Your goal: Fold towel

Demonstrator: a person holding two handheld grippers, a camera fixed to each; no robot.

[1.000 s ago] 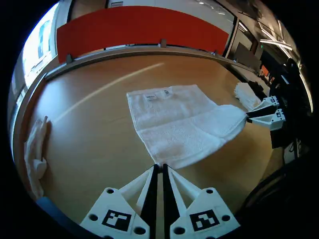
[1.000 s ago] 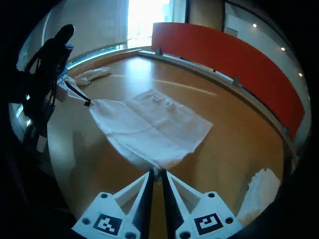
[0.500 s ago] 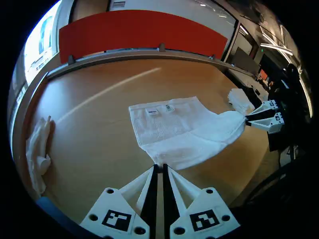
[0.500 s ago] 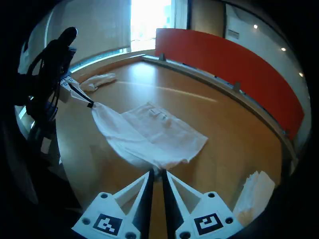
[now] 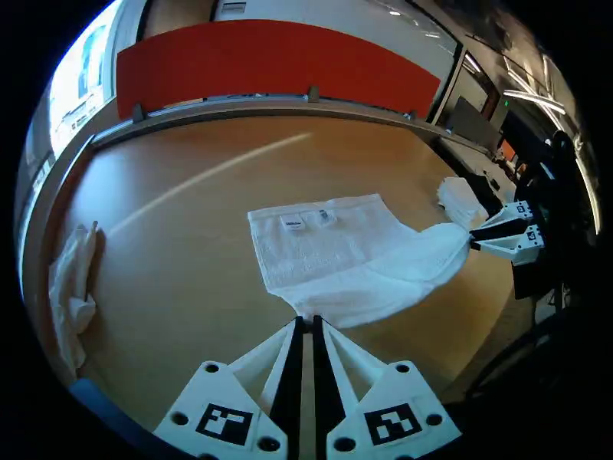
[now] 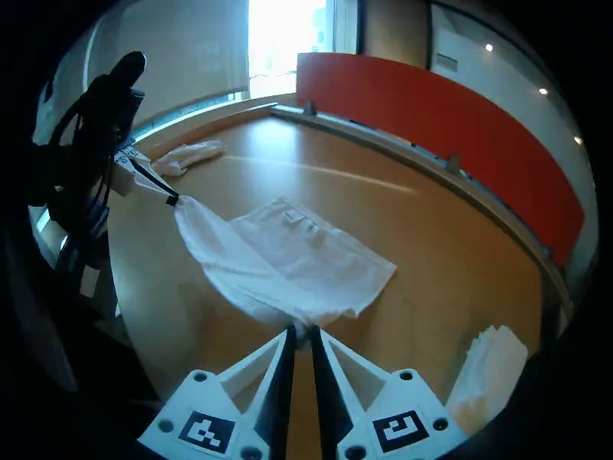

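Towel (image 5: 345, 253) (image 6: 295, 257): white terry cloth, near the middle of the table. The far half lies flat on the wood. The near edge is raised and held at two corners, with the cloth sagging in a soft curve between them.
Tags (image 5: 306, 221): two small labels on the upturned face of the towel, close to its far edge; print too small to make out.
Left gripper (image 5: 306, 320): fingers clenched together, with one near corner of the towel pinched at their tips. In the right gripper view the same tool (image 6: 170, 199) comes in from the left, its tips clamped on the corner, which is lifted clear of the table.
Right gripper (image 6: 301, 330): fingers pressed tight, grasping the other near corner, which bunches just above the tips. In the left gripper view it (image 5: 473, 239) reaches in from the right, the cloth drawn to a point at its tips.
Table (image 5: 176, 253): light wooden top with a curved far edge and a pale streak of reflected light across it.
Crumpled cloth (image 5: 73, 291) (image 6: 188, 156): white, lying loose at the table's edge on the left gripper's side, well apart from the towel.
Folded stack (image 5: 462, 201) (image 6: 490, 368): white cloths piled at the table's edge, near the right gripper.
Red panel (image 5: 268, 61) (image 6: 444, 123): upright screen along the far edge of the table, held in small brackets.
Window (image 6: 291, 38): bright, beyond the end of the panel.
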